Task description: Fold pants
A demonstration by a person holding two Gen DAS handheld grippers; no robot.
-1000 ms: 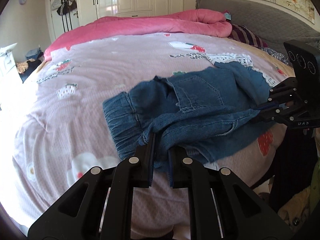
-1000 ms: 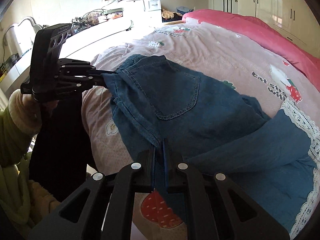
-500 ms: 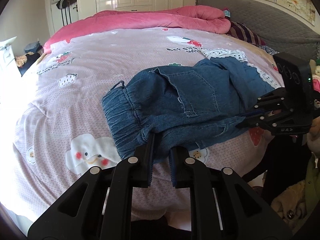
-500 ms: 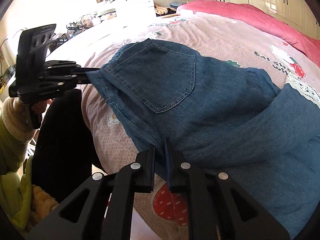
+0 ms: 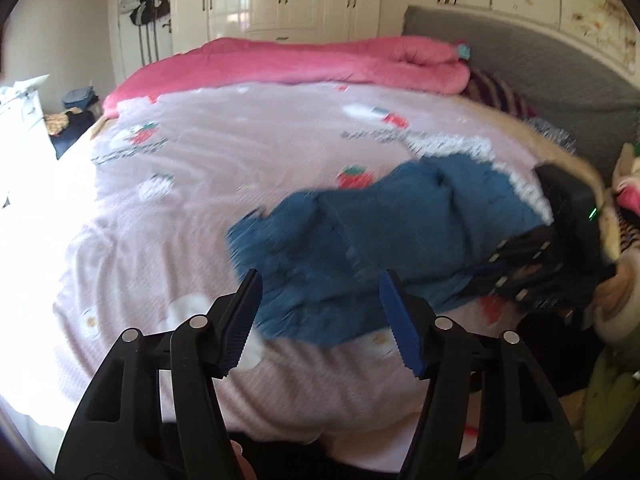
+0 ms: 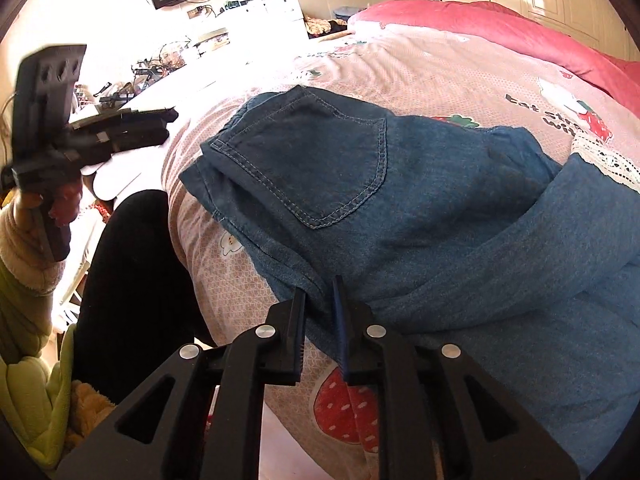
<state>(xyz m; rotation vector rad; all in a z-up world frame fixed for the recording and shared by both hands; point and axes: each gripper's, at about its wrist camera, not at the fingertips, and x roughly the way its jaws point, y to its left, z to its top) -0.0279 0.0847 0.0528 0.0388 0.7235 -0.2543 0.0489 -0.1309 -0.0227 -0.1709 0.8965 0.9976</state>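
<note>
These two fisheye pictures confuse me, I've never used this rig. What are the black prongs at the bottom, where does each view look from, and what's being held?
Each picture comes from a camera on a hand-held tool, looking along its two fingers. In the left view, the left tool stands wide open and holds nothing. In the right view, the right tool has its fingers nearly together around an edge of the blue denim pants, which lie on the pink bedspread. The left view is blurred. Each view also shows the other tool off to the side.
</note>
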